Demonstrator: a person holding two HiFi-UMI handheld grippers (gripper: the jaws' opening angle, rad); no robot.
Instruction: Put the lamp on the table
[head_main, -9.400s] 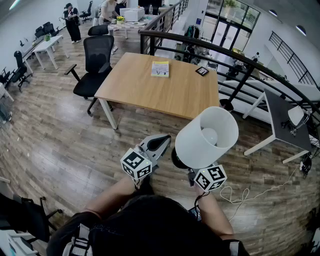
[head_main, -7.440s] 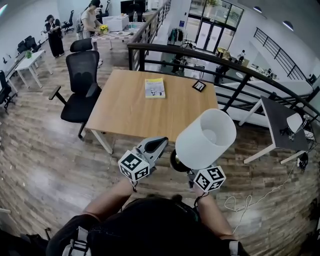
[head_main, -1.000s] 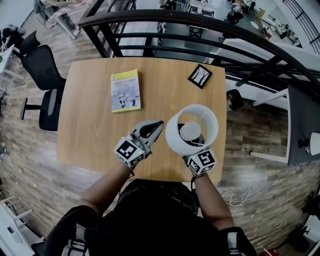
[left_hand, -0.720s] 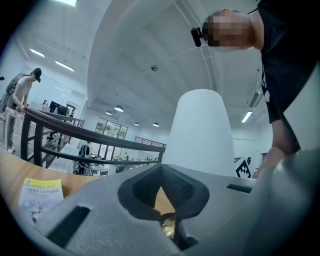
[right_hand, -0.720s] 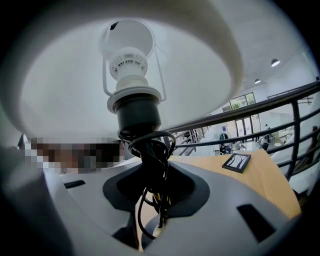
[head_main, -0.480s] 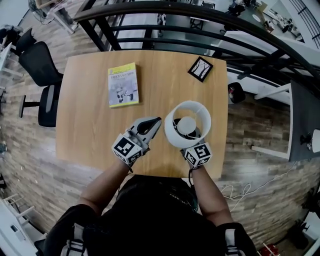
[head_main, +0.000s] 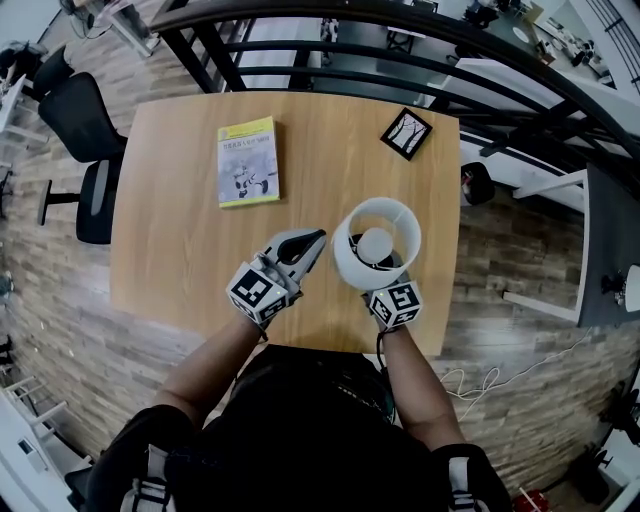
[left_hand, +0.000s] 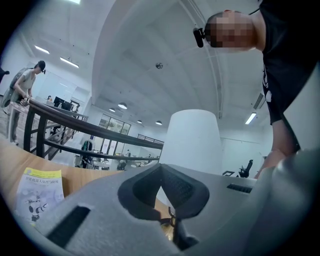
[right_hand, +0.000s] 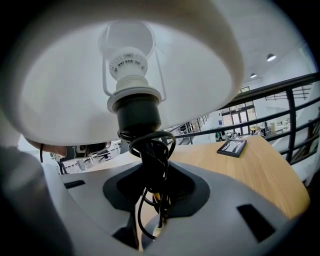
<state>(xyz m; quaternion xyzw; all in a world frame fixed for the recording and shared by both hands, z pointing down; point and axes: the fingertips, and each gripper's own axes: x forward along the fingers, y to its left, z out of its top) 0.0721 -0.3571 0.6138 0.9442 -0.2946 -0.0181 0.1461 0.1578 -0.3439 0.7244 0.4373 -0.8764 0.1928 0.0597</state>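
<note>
The lamp (head_main: 375, 243) has a white shade, a bare bulb and a black stem wound with black cord (right_hand: 148, 150). It stands upright over the near right part of the wooden table (head_main: 160, 200). My right gripper (head_main: 381, 270) is shut on the stem below the shade, and the shade hides its jaws from above. In the right gripper view the stem sits between the pads (right_hand: 125, 192). Whether the base touches the table is hidden. My left gripper (head_main: 317, 238) hangs just left of the shade, shut and holding nothing; the shade (left_hand: 192, 137) rises behind its jaws.
A yellow booklet (head_main: 247, 160) lies on the table's far left part, and a small black picture frame (head_main: 406, 132) lies at its far right. A black railing (head_main: 330, 60) runs behind the table. An office chair (head_main: 75, 120) stands to the left.
The lamp and my right gripper have come down toward the tabletop; the shade looks smaller from above. The left gripper sank a little beside it.
</note>
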